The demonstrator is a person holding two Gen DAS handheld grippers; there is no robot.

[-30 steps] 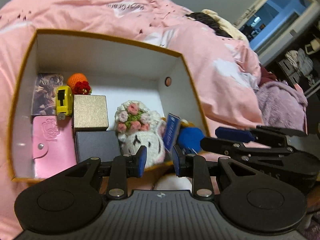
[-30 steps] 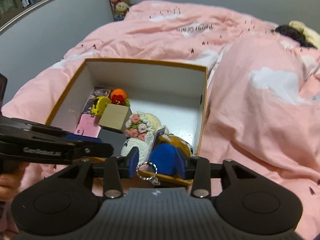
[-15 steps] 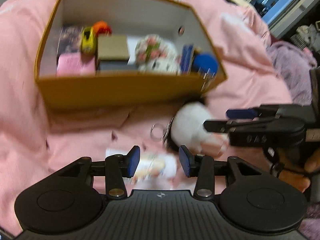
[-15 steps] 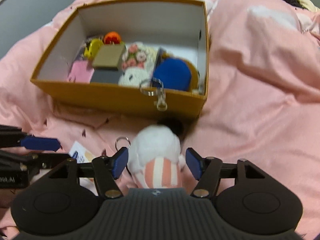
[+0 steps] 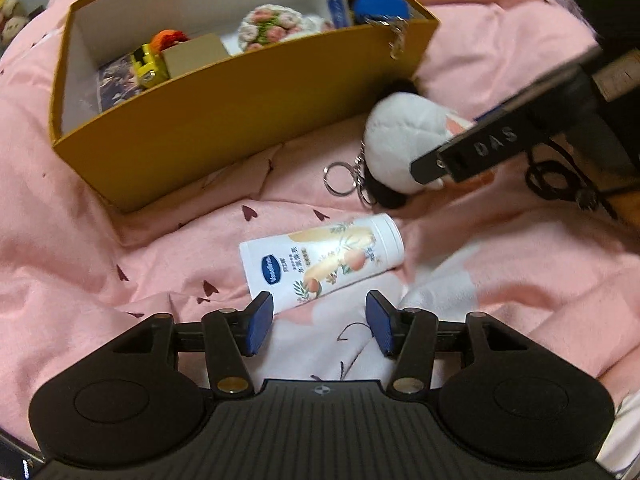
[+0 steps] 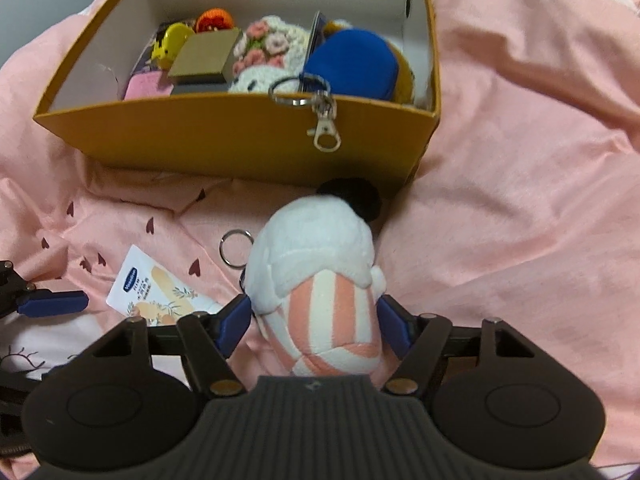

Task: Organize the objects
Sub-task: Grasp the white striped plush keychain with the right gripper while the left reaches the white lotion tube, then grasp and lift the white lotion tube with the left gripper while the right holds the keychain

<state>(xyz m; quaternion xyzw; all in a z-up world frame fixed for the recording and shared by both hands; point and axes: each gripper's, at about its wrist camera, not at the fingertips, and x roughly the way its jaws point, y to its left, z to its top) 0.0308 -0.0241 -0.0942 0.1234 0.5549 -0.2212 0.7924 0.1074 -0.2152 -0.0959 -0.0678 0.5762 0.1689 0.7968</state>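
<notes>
A yellow-brown box (image 5: 224, 120) (image 6: 224, 140) on the pink bedspread holds several small things, among them a blue plush (image 6: 352, 64) and a crocheted flower doll (image 6: 268, 44). A white tube (image 5: 324, 260) (image 6: 156, 292) lies on the bedspread just ahead of my open, empty left gripper (image 5: 318, 322). A white plush toy with orange stripes and a key ring (image 6: 320, 280) (image 5: 404, 140) lies in front of the box. My right gripper (image 6: 314, 324) is open with the plush between its fingers.
A key ring with a clasp (image 6: 320, 116) hangs over the box's front wall. The pink bedspread (image 6: 520, 200) rises in folds to the right of the box. Dark furniture and cables (image 5: 568, 184) are at the right edge of the left wrist view.
Both grippers pulled back from the box and came down to the bedspread. The left one now faces the tube. The right one opened wider around the striped plush.
</notes>
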